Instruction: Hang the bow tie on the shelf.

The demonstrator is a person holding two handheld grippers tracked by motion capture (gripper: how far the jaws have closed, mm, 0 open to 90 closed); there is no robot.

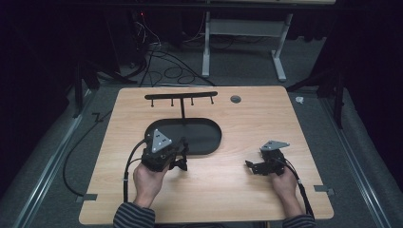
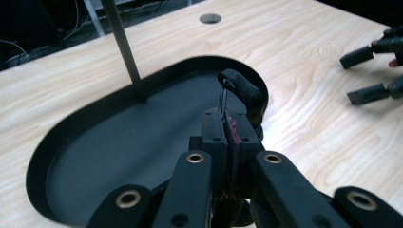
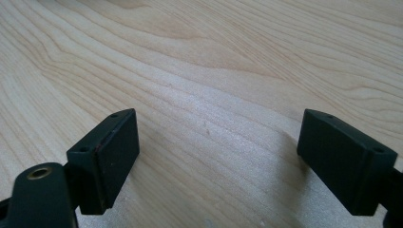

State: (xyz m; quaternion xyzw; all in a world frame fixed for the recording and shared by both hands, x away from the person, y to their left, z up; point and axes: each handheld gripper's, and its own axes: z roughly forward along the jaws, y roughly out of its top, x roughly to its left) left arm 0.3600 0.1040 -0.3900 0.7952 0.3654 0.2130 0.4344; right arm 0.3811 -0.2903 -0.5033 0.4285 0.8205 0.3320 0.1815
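pinching a thin wire clip [image 2: 223,97] with black loop in our left gripper [image 2: 227,124], light and slippery; right gripper [image 3: 218,161] gapes empty.

A white-legged desk [image 1: 247,33] and tangled cables [image 1: 166,66] occupy the floor beyond.

An oval tray [image 1: 209,137] lies at the table's [image 1: 266,190] centre, a hook stand [image 1: 181,97] rising from it. The left gripper [image 1: 178,156] sits at the tray's lower-left edge. The right gripper [image 1: 253,166] is lower right, well apart.

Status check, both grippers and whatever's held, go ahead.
Left gripper shut on a small black ring-shaped item, above the oval tray. Right gripper open over bare table. Nothing blocking.
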